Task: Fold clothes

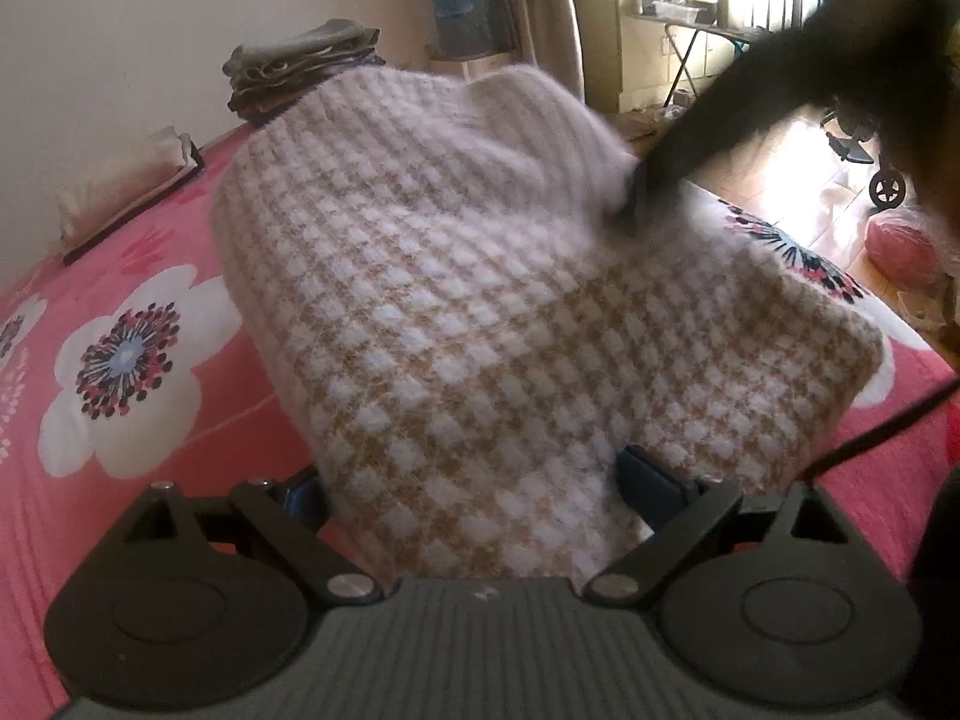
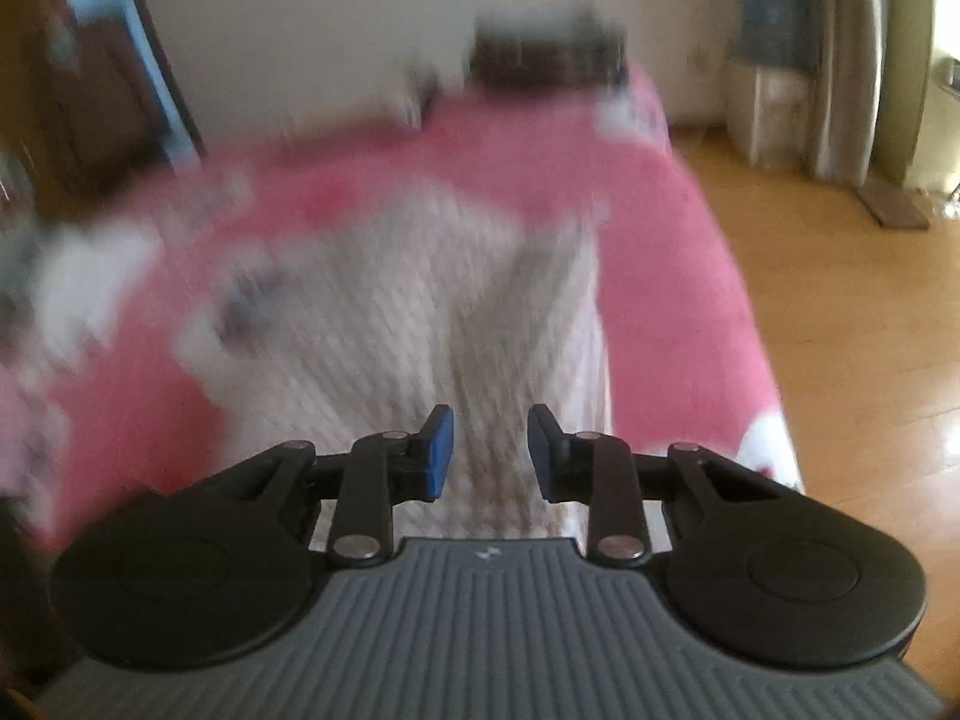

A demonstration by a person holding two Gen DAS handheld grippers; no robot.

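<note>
A white-and-tan houndstooth knit sweater (image 1: 450, 300) lies bunched on a pink flowered bedspread (image 1: 72, 510). My left gripper (image 1: 474, 486) is open wide, and the sweater's near end sits between and over its fingers. At the sweater's far right edge, my right gripper (image 1: 645, 192) pinches a lifted fold, with the fabric gathered to a point there. The right wrist view is motion-blurred. There the right gripper (image 2: 489, 450) has its blue pads close together on a ridge of the sweater (image 2: 390, 312), which runs up from the bed (image 2: 660, 300).
A stack of folded grey-green clothes (image 1: 300, 66) sits at the bed's far end by the wall, and a cream cloth item (image 1: 126, 180) lies left. A person's dark sleeve (image 1: 810, 78) crosses the upper right. Wooden floor (image 2: 840, 330) lies beyond the bed's right edge, with a red bag (image 1: 900, 246).
</note>
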